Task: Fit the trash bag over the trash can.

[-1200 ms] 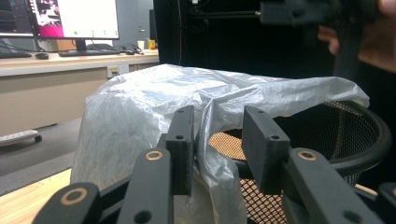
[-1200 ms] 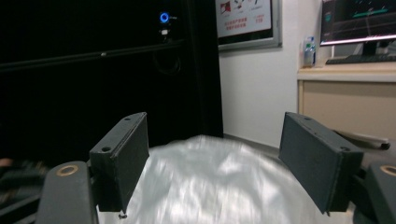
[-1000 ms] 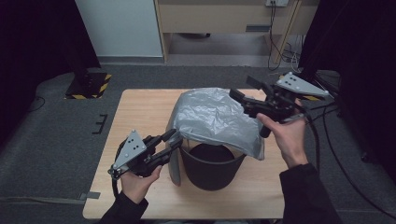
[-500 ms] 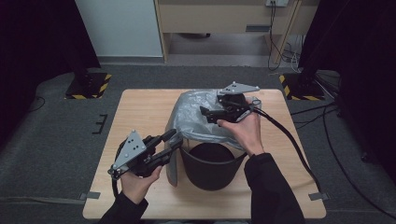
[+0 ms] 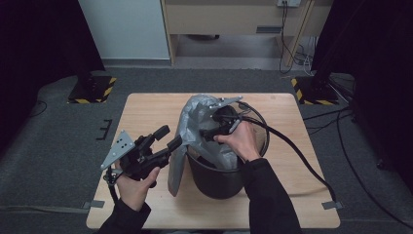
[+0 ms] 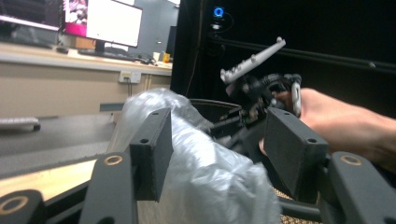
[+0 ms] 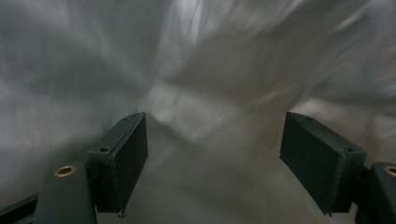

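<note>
Grey carpet surrounds a pale wooden table (image 5: 146, 112), and yellow-and-black striped floor markers lie beyond its two far corners. At the middle of the table, slightly toward the near edge, stands a black bin (image 5: 216, 173) with a silvery-grey plastic bag (image 5: 197, 122) being fitted into it as a liner. The bag sits partly inside the bin; one fold hangs down the outside wall on the side facing the table's left edge, while the rest bunches up above the rim. The right gripper (image 5: 207, 135) is lowered into the mouth of the bin with its jaws spread and nothing pinched between them; the right gripper view shows crinkled bag film directly ahead of both jaws. This placement suggests the gripper is pushing the film down and outward so that the liner seats against the inside wall. The left gripper (image 5: 168, 139) is held level near the table's left near corner, pointing at the draped fold. Its jaws have just been opening; they now stand spread, with bag film (image 6: 210, 186) lying between them but no longer pressed. Releasing the fold here probably leaves it free to be drawn down as the liner sinks.
</note>
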A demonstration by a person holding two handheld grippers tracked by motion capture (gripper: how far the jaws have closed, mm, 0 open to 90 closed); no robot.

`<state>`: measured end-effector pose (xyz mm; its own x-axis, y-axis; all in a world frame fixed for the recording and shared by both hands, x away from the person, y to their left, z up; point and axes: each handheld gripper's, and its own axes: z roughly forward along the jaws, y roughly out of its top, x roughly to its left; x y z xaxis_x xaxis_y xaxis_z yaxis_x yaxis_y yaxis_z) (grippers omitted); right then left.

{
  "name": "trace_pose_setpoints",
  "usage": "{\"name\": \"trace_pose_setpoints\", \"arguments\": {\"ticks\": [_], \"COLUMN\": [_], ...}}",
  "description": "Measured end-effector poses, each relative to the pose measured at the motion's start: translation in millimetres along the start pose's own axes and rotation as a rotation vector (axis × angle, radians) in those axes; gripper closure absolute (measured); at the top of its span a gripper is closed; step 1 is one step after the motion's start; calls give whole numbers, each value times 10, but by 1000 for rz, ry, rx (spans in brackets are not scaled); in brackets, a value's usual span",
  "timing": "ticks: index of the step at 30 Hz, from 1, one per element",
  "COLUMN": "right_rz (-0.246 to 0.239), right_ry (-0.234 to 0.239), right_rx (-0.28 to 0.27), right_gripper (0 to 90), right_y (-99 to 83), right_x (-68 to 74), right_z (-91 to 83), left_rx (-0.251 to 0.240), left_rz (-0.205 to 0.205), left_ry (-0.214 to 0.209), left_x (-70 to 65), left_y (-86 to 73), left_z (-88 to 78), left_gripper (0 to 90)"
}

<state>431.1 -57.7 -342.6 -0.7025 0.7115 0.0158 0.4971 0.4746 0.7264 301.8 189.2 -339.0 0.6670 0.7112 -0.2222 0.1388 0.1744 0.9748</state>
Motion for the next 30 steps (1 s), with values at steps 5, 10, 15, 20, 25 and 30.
{"name": "trace_pose_setpoints", "arguments": {"ticks": [5, 10, 15, 20, 25, 30], "right_rz": [14, 25, 47, 61, 74, 99], "right_ry": [10, 1, 12, -18, -52, -68], "right_rx": [-53, -190, -388, -579, -632, -656], "right_gripper": [239, 241, 233, 226, 223, 226], "right_y": [15, 62, 104, 88, -20, -213], "right_x": [8, -54, -86, -142, -257, -392], "right_z": [-57, -300, -601, -959, -1204, -1338], "left_rx": [33, 39, 54, 68, 95, 96], "left_rz": [-17, -45, -58, -64, -60, -67], "left_ry": [4, 19, 34, 42, 70, 87], "left_x": [-17, -20, -22, -14, -7, 41], "left_y": [-63, -85, -101, -101, -74, -33], "left_z": [73, 118, 149, 175, 215, 213], "left_gripper": [404, 409, 430, 499, 592, 719]}}
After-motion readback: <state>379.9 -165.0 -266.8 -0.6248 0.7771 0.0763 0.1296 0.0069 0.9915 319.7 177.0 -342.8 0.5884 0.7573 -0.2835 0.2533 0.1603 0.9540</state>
